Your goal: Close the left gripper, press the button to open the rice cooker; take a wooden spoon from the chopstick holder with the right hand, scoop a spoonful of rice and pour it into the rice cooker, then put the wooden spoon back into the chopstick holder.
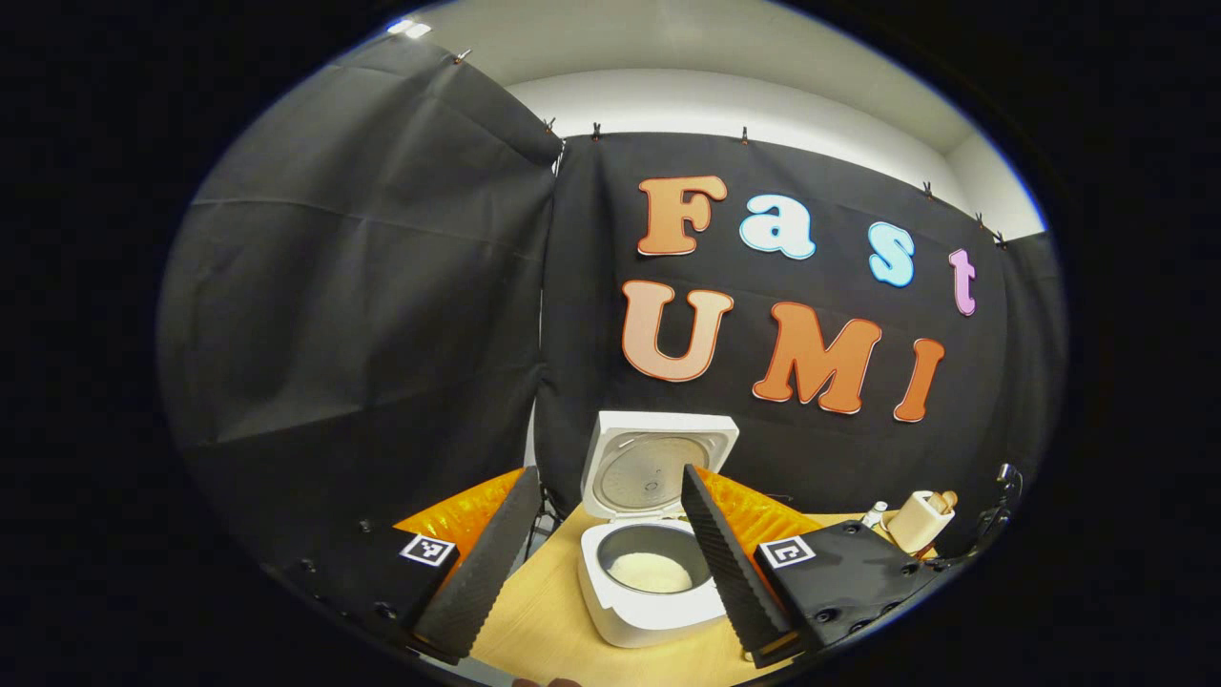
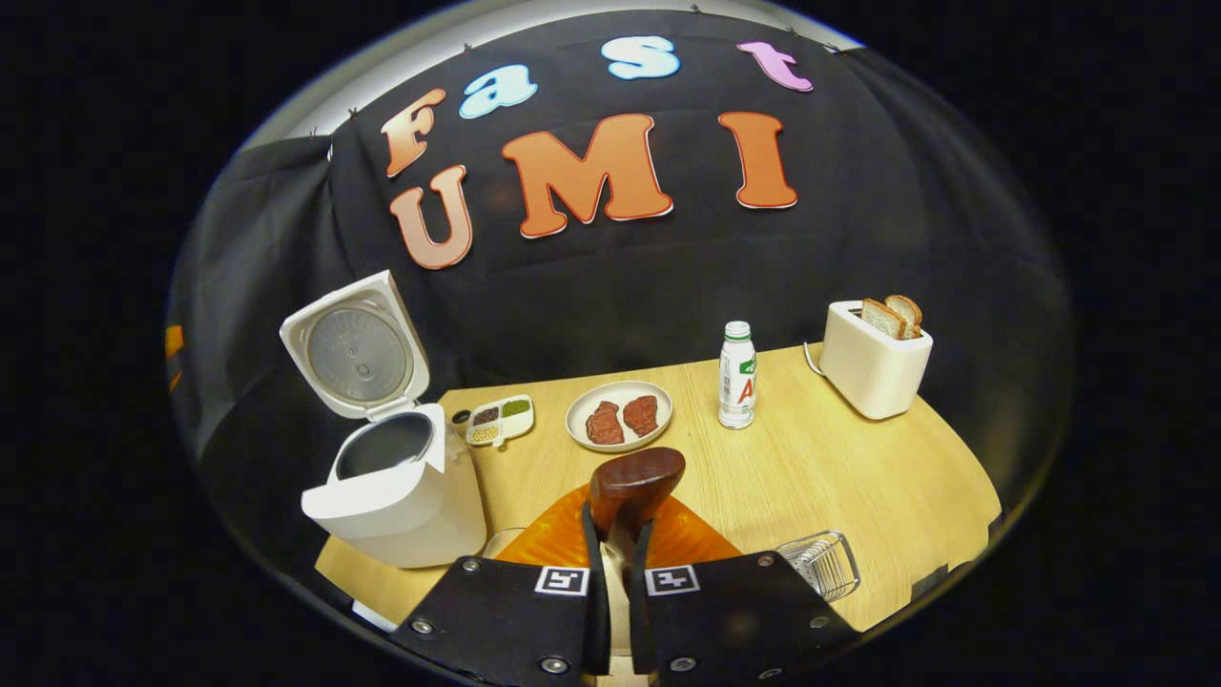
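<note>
- Rice cooker (image 2: 396,477) lid is up, rice in the pot; button step looks done.
- Right gripper (image 2: 618,534) fingers pinch the wooden spoon (image 2: 636,482) handle, bowl up over the table (image 2: 839,468), right of the cooker.
- Can't tell if the spoon is loaded.
- Next, probably: scoop or tip into the pot, spoon level.
- Left gripper (image 1: 610,553) fingers spread, empty, aimed at the cooker; chopstick holder (image 1: 918,520) far right.

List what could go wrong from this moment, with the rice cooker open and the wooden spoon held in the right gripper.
1. The right gripper pinches the wooden spoon low on its handle, so the bowl may tip or twist.
2. The spoon must go back into the chopstick holder, which has a small mouth and already holds utensils; it could snag or topple.
3. The rice cooker stands near the table edge with its lid up; a knock could shift it.
</note>
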A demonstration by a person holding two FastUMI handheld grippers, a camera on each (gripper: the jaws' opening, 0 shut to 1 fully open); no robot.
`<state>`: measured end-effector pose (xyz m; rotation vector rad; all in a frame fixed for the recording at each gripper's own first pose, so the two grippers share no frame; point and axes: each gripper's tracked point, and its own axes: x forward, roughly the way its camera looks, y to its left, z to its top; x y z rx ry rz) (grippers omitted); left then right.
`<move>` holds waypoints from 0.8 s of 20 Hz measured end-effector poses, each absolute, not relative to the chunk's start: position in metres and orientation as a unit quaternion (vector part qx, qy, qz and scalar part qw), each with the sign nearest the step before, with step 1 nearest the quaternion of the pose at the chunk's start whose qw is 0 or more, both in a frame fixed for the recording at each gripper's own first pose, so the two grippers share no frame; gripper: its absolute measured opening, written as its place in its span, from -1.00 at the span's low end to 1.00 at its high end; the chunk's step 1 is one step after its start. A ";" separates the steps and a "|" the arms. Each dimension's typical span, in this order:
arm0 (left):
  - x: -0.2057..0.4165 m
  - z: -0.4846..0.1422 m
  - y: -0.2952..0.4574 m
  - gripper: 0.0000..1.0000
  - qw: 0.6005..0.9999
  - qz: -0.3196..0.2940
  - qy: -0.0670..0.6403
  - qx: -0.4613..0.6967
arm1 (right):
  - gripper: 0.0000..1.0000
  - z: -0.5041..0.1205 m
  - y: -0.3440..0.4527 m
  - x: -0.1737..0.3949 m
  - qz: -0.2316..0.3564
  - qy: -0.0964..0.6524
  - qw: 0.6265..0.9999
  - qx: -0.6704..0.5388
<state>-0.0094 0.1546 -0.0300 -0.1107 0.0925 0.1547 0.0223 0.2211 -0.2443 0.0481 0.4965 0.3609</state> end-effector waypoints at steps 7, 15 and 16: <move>-0.005 -0.032 0.167 1.00 0.994 0.085 0.048 -0.040 | -0.84 -0.278 0.227 0.012 0.164 0.252 0.953 -0.041; 0.002 -0.029 0.169 1.00 0.996 0.076 0.045 -0.031 | -0.85 -0.300 0.241 0.002 0.171 0.243 0.950 -0.100; 0.003 -0.031 0.169 1.00 0.996 0.075 0.047 -0.031 | -0.85 -0.306 0.244 -0.001 0.172 0.248 0.948 -0.098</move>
